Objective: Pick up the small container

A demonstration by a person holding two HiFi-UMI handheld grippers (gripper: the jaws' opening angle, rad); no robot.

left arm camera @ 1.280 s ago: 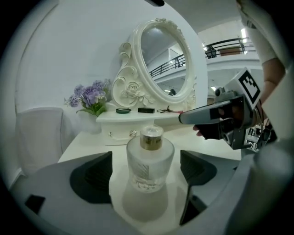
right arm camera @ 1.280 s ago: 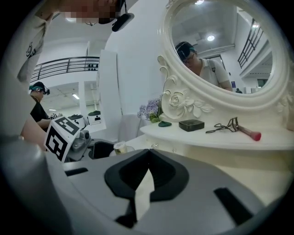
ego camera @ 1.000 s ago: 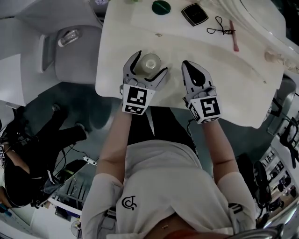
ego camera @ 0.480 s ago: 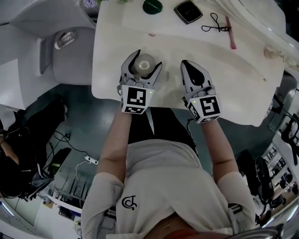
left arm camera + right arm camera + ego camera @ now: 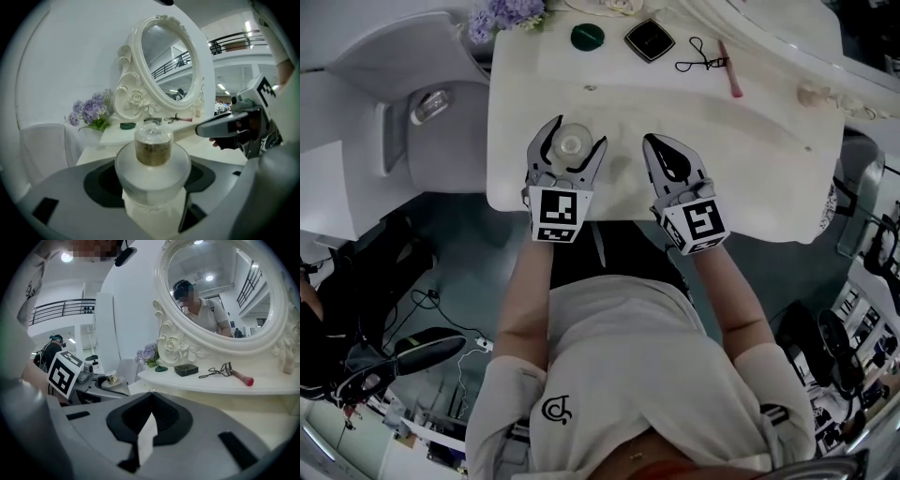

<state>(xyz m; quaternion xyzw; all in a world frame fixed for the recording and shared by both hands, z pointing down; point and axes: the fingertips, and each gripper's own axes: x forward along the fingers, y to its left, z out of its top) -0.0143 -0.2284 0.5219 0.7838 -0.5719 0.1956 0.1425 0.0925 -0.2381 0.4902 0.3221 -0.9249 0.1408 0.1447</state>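
The small container [image 5: 569,143] is a clear jar with a wide frosted lid and a brownish filling. It sits near the front left of the white dressing table [image 5: 750,159]. My left gripper [image 5: 575,137] is shut on it, one jaw on each side of the lid. In the left gripper view the small container [image 5: 152,154] fills the gap of the left gripper [image 5: 152,177]. I cannot tell whether it is off the tabletop. My right gripper [image 5: 659,150] hovers just to its right, shut and holding nothing. In the right gripper view the right gripper [image 5: 150,397] has its tips together.
At the table's back stand an oval white mirror [image 5: 220,296] and purple flowers [image 5: 502,14]. A green disc [image 5: 587,37], a black compact [image 5: 648,39], an eyelash curler [image 5: 698,58] and a pink-handled tool [image 5: 731,70] lie there. A grey chair [image 5: 441,103] is at the left.
The left jaws have come in from wide open to grip the container's lid. Both grippers sit slightly further left in the head view, which has shifted.
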